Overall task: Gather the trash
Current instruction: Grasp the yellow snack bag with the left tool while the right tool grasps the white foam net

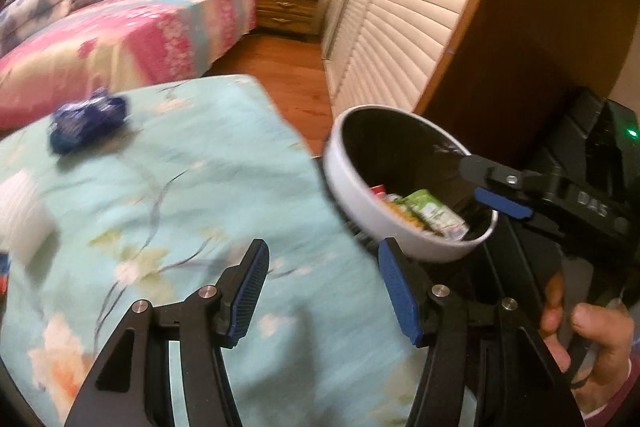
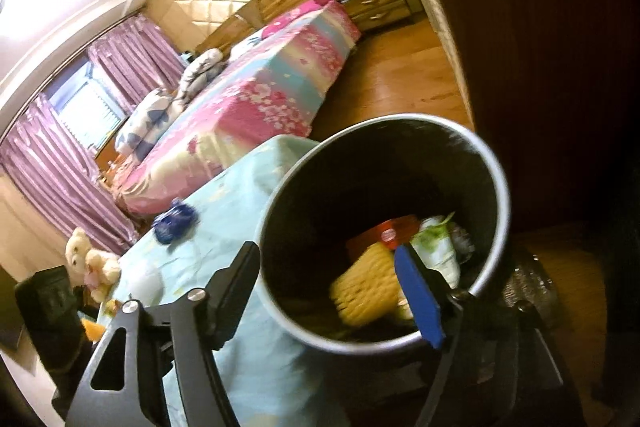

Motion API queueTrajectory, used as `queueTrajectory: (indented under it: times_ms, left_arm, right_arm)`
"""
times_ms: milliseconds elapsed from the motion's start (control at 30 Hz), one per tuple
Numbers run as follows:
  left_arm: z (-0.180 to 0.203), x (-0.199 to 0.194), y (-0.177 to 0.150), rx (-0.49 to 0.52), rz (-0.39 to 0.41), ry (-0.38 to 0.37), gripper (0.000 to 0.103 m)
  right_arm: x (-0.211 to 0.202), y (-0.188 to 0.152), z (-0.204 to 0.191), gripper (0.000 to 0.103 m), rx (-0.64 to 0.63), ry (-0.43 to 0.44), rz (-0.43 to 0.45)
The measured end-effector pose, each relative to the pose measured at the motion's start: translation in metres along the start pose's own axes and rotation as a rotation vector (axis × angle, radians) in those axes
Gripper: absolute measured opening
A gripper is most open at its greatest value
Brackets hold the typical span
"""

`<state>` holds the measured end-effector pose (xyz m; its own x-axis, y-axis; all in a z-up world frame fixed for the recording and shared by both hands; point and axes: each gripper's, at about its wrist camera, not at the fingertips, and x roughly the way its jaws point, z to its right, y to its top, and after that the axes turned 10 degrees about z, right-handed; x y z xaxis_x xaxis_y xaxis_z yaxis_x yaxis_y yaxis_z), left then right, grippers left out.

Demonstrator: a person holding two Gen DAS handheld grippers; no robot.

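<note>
A white round bin point(image 1: 360, 203) with a dark inside stands at the right edge of the table covered by a light-blue floral cloth point(image 1: 180, 211). It holds a green packet point(image 1: 434, 213), and in the right wrist view the bin point(image 2: 496, 239) also holds a yellow wrapper point(image 2: 364, 287) and a red packet point(image 2: 384, 235). A crumpled dark-blue wrapper point(image 1: 86, 123) lies on the cloth at the far left; it also shows in the right wrist view point(image 2: 174, 223). My left gripper point(image 1: 322, 287) is open and empty over the cloth beside the bin. My right gripper point(image 2: 332, 291) is open and empty over the bin's mouth; it also shows in the left wrist view point(image 1: 492, 183).
A white object point(image 1: 22, 219) lies at the cloth's left edge. A bed with a pink cover point(image 1: 132, 31) stands behind the table, a nightstand point(image 1: 288, 11) beyond it. A louvred wardrobe point(image 1: 400, 39) runs along the right. Plush toys point(image 2: 90, 263) sit at the left.
</note>
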<state>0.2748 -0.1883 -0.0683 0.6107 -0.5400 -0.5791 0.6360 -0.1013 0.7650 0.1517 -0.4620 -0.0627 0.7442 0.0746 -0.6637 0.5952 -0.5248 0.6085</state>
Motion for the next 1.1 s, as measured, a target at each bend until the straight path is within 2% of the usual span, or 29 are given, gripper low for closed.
queueTrajectory:
  times_ms: [200,467,733,1100]
  left_arm:
    - [-0.029,-0.035,-0.018,-0.06,0.02,0.07,0.057]
    - [-0.067,-0.084,-0.041,-0.118,0.054,0.169,0.057]
    - [-0.105,-0.127,-0.058,-0.186,0.086,0.255,0.057]
    - [-0.147,-0.176,-0.078,-0.249,0.111,0.334,0.057]
  right_arm:
    - [0.003,-0.023,-0.04,0.08,-0.053,0.059,-0.017]
    - [0.02,-0.057,-0.081,0.084,-0.084,0.135,-0.089]
    - [0.03,-0.081,-0.109,0.085,-0.111,0.173,-0.128]
    - [0.043,-0.114,-0.155,0.085,-0.159,0.237,-0.183]
